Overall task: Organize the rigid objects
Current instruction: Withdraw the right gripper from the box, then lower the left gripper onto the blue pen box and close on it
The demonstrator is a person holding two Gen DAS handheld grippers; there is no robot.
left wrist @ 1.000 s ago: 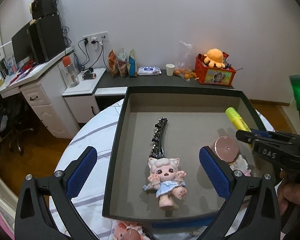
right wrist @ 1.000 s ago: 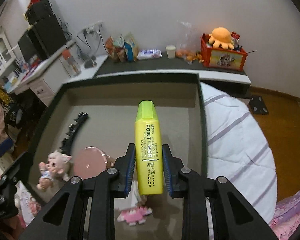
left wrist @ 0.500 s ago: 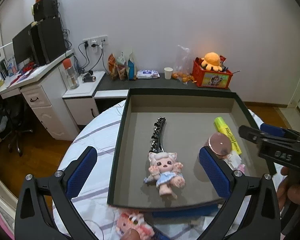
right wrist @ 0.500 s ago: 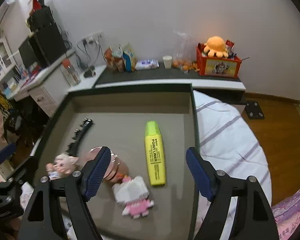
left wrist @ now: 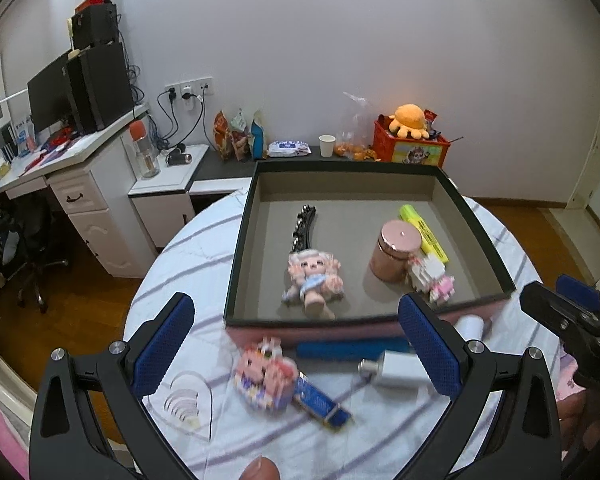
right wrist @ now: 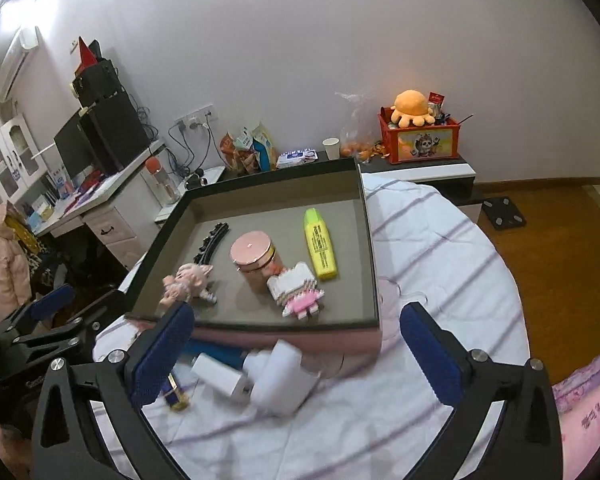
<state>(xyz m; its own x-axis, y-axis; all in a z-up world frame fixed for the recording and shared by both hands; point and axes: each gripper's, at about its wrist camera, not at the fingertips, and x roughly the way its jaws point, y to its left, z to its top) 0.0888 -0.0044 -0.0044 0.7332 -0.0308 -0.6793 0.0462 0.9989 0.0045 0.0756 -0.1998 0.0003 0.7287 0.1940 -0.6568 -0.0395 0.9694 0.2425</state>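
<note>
Striped table (right wrist: 440, 248): highlighter (right wrist: 320, 242) lies in box (right wrist: 362, 216).

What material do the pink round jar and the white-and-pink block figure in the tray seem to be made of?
Pink round jar: probably metal-look plastic or metal, with a smooth satin sheen and a soft highlight on its flat lid. White-and-pink block figure: likely small hard plastic bricks; its stepped, pixel-like edges show them.

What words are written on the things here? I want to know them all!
"POINT LINER": on the yellow highlighter, read lengthwise; its smaller print is too small.
Wipes packet: too small to read.
Snack bags: too small to read.
Red box: a cartoon picture, no readable words.
</note>
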